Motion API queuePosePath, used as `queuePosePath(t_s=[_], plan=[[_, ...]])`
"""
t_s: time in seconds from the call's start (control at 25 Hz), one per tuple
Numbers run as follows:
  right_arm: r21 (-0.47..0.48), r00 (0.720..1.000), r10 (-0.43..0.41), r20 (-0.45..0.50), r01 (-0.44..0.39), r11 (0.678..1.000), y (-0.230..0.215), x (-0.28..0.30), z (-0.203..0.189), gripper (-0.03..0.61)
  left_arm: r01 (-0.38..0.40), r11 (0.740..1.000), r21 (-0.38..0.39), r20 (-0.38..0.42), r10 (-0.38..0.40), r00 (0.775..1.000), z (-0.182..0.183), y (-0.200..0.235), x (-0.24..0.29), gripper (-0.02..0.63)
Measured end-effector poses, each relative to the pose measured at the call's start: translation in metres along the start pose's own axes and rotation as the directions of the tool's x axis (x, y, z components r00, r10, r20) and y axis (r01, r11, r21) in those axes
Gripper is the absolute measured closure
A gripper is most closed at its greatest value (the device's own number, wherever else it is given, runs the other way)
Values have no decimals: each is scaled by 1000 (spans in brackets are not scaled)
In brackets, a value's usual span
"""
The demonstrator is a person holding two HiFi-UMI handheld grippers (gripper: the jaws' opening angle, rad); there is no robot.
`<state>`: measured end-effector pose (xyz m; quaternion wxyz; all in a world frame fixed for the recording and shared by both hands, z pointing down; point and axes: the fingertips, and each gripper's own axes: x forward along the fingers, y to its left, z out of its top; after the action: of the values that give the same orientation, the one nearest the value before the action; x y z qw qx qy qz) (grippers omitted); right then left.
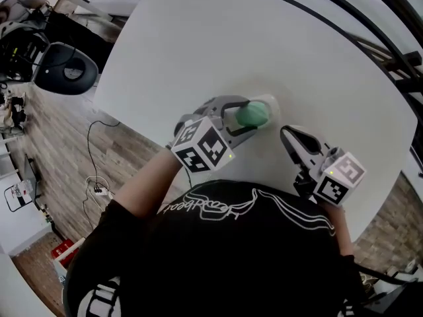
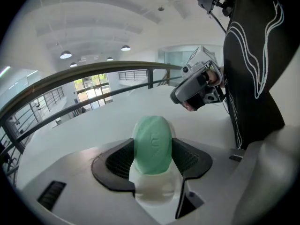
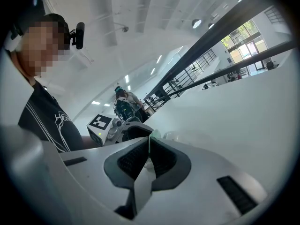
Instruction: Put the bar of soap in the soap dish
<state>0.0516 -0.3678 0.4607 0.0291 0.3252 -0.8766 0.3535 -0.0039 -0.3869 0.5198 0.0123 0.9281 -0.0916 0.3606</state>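
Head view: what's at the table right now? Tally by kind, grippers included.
Green bar of soap: 1
White soap dish: 1
Grippers: 2, namely the left gripper, closed on the bar of soap, and the right gripper, shut and empty
Total: 4

White table (image 1: 198, 32) over wood-plank floor (image 1: 59, 170) — dark railing (image 2: 93, 74), ceiling lights (image 2: 65, 55).

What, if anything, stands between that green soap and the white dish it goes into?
Nothing visible does. The left gripper holds the green soap right at the white soap dish, with no other thing between them. The right gripper sits shut and empty off to the side, clear of both.
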Motion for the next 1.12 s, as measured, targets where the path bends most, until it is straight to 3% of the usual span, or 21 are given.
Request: queuePosePath(t_s=[0.32, 1.12], plan=[[15, 1000, 0, 6, 0, 1000, -7, 5, 4, 561, 29, 1000, 12, -40, -28, 999, -5, -1, 9, 359], [45, 1000, -6, 7, 5, 999, -15, 4, -2, 561, 116, 992, -57, -75, -121, 990, -7, 1, 14, 360]])
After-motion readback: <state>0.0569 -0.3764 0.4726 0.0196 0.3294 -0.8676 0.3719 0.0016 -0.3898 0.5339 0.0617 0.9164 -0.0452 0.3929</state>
